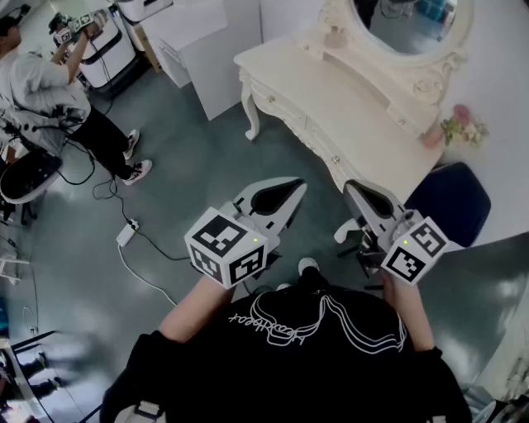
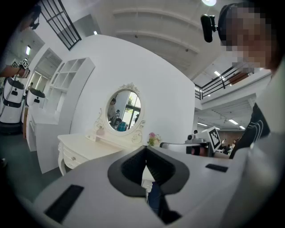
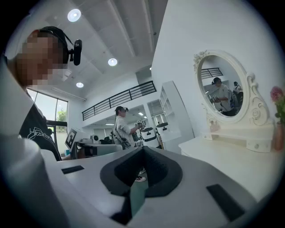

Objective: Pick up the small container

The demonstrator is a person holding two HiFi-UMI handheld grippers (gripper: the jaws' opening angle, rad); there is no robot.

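Note:
A white dressing table [image 1: 314, 87] with an oval mirror [image 1: 409, 25] stands ahead of me. A small pink container [image 1: 335, 37] sits on its back ledge left of the mirror, also seen in the left gripper view [image 2: 100, 131] and the right gripper view [image 3: 215, 127]. A pink vase of flowers [image 1: 450, 128] stands at the ledge's right end. My left gripper [image 1: 291, 192] and right gripper [image 1: 355, 188] hang over the floor, short of the table. Both are shut with nothing between the jaws, as the left gripper view [image 2: 146, 153] and right gripper view [image 3: 143, 153] show.
A dark blue stool [image 1: 453, 202] stands right of the table, close to my right gripper. Another person [image 1: 50, 91] works at the far left. A power strip and cable [image 1: 126, 234] lie on the grey floor. White cabinets [image 1: 198, 41] stand behind.

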